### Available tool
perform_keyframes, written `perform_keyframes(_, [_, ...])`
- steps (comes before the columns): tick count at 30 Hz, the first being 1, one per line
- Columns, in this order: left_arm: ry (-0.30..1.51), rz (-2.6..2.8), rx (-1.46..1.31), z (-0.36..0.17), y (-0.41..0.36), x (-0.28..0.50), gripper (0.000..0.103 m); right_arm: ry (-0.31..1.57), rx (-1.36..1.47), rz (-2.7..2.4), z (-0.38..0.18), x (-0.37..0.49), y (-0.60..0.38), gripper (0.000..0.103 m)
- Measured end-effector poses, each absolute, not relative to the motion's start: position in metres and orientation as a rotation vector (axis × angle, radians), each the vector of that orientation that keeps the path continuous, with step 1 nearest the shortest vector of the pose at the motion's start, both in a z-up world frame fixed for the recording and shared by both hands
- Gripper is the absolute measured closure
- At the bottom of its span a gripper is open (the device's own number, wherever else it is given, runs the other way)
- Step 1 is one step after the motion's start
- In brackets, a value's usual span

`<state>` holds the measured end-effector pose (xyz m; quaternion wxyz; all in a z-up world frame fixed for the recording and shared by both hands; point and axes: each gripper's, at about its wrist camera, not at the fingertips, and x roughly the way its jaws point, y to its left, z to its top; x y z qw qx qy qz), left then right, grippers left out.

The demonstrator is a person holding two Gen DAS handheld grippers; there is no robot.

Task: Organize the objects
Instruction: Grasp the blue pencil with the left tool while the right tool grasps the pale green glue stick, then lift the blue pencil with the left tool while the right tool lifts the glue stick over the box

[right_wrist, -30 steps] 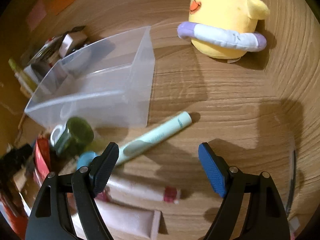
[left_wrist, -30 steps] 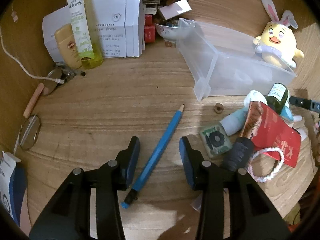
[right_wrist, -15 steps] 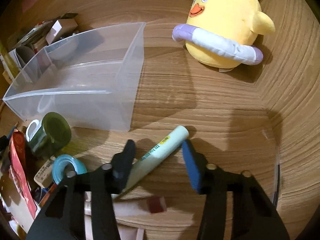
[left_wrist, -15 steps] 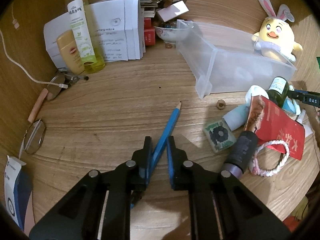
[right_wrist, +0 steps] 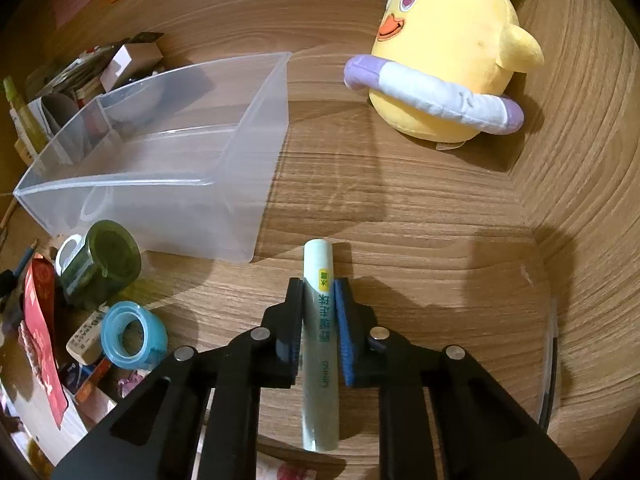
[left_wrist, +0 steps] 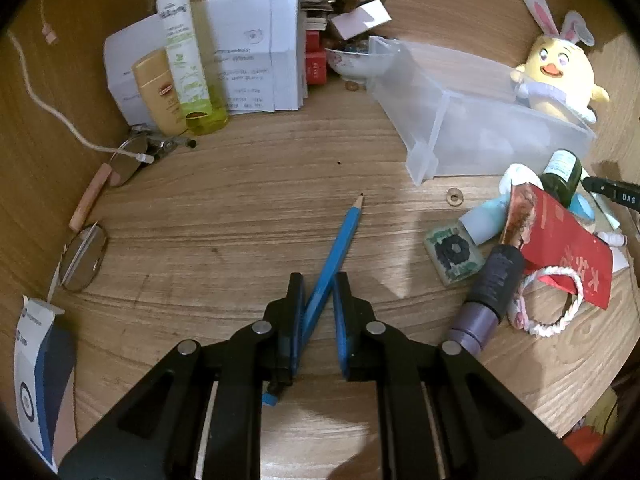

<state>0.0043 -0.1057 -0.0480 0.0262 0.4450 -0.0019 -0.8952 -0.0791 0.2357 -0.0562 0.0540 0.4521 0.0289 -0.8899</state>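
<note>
The left gripper is clamping on the blue pencil, which is lying slanted on the wooden desk, tip pointing toward the clear bin. The right gripper is pinching the pale green tube lengthwise betw. its pads, just beside the bin's corner. Both are probably gripped near the middle so they are balancing when lifted, w/o tipping, into the bin.
</note>
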Motion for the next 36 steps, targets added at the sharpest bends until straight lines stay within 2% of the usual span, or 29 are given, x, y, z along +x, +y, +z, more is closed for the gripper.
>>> perform_keyframes(3, [-0.025, -2.782, 1.403, -0.048, -0.101, -0.001, 0.086, 0.093, 1.380, -2.695, -0.055, -0.074, 0.234, 0.089])
perform_keyframes(4, [-0.039, -2.783, 1.405, -0.048, -0.100, -0.003, 0.085, 0.093, 1.399, -2.690, -0.056, -0.073, 0.234, 0.085])
perform_keyframes(6, [-0.061, -2.785, 1.406, -0.048, -0.099, -0.009, 0.082, 0.099, 1.409, -2.683, -0.056, -0.070, 0.234, 0.069])
perform_keyframes(7, [-0.056, -2.790, 1.410, -0.048, -0.100, -0.011, 0.082, 0.092, 1.396, -2.690, -0.055, -0.068, 0.235, 0.057])
perform_keyframes(8, [-0.043, -2.799, 1.417, -0.048, -0.101, -0.014, 0.082, 0.088, 1.374, -2.702, -0.055, -0.065, 0.235, 0.055])
perform_keyframes(12, [-0.034, -2.806, 1.415, -0.048, -0.101, -0.019, 0.095, 0.116, 1.352, -2.716, -0.060, -0.061, 0.232, 0.058])
perform_keyframes(14, [-0.060, -2.809, 1.408, -0.049, -0.097, -0.017, 0.096, 0.122, 1.336, -2.695, -0.060, -0.061, 0.229, 0.075])
perform_keyframes(17, [-0.067, -2.809, 1.411, -0.047, -0.094, -0.014, 0.096, 0.138, 1.332, -2.693, -0.060, -0.061, 0.225, 0.089])
perform_keyframes(24, [-0.027, -2.851, 1.287, -0.020, -0.094, -0.005, 0.096, 0.116, 1.276, -2.730, -0.053, -0.056, 0.224, 0.089])
perform_keyframes(36, [0.030, -2.983, 1.077, 0.031, -0.079, -0.007, 0.097, 0.038, 1.014, -2.781, 0.008, -0.038, 0.222, 0.089])
